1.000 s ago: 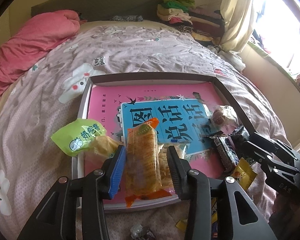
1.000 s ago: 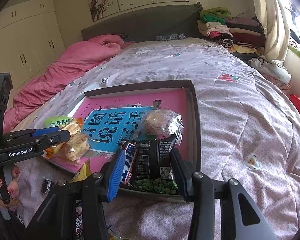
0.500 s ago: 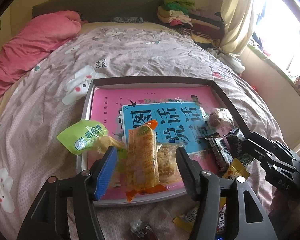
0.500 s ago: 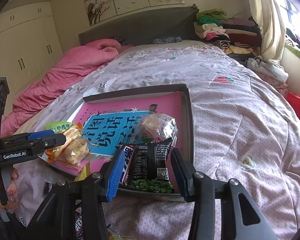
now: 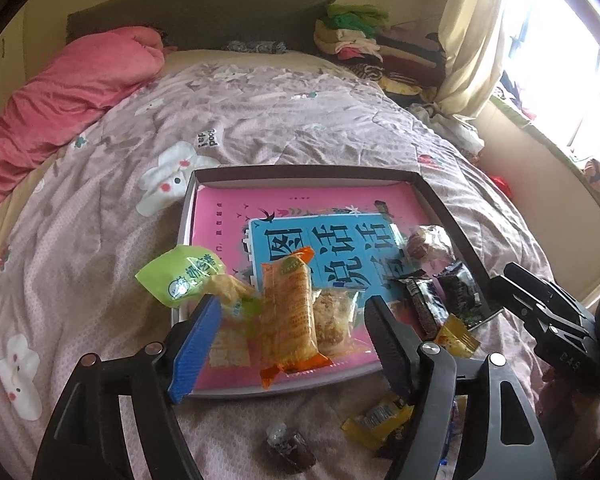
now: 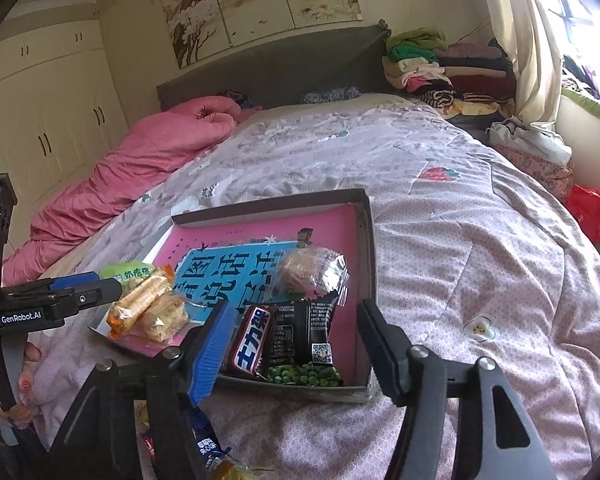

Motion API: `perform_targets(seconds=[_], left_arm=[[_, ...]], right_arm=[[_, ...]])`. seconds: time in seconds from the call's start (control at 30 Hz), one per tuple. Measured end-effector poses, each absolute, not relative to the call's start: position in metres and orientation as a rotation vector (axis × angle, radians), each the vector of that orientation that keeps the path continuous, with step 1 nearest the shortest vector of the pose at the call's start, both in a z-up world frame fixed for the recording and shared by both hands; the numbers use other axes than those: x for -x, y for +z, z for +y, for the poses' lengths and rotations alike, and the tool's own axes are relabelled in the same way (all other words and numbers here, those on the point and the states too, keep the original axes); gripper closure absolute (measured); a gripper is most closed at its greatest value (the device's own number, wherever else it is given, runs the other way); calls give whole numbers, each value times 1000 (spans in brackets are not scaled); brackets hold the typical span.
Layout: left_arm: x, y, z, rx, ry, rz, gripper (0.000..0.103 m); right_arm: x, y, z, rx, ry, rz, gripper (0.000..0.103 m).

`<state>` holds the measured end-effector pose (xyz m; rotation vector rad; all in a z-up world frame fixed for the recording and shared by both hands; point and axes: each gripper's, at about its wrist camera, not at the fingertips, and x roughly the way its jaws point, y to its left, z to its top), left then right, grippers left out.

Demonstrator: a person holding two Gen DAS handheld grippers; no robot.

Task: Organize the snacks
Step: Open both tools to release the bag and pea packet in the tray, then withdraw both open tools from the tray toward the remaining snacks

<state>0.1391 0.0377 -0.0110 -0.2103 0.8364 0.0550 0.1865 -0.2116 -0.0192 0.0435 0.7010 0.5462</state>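
A shallow dark-rimmed tray point(image 5: 300, 171) point(image 6: 366, 240) with a pink and blue cover as its floor lies on the bed. In the left wrist view my left gripper point(image 5: 292, 336) hovers over the tray's near edge, its jaws opening, apart from the orange snack pack point(image 5: 290, 312) that lies between them beside a clear-wrapped cake point(image 5: 334, 314) and a green packet point(image 5: 180, 278). My right gripper point(image 6: 296, 352) stands at the tray's near right corner, its jaws opening, off the black pea packet point(image 6: 300, 336) and the chocolate bar point(image 6: 250, 340) lying there.
Loose wrapped snacks lie on the quilt before the tray: yellow packets point(image 5: 378, 416), a dark sweet point(image 5: 288, 446), a blue wrapper point(image 6: 204, 440). A clear-wrapped pastry point(image 6: 308, 270) rests in the tray. A pink duvet point(image 5: 60, 92) lies far left, folded clothes point(image 6: 428, 64) far right. A hand point(image 6: 4, 376) shows at the left edge.
Both grippers spread their jaws and drew back a little. The left let go of the orange pack; the right let go of the black pea packet and chocolate bar. These lie in the tray.
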Motion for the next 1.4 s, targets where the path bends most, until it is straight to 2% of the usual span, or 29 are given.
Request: perform_targets(seconds=[0.47,1.0,1.4], left_arm=[[-125,1,27,182,28,819,27],[-111,8,4,150,-24,825,26],[-98,3,-4,123,-39,850,26]], right_arm=[[-174,-6,-218,-63,560,678,35],[-151,7,-213,-51,605,647,26],[-138,1,-212,-28,610,697,22]])
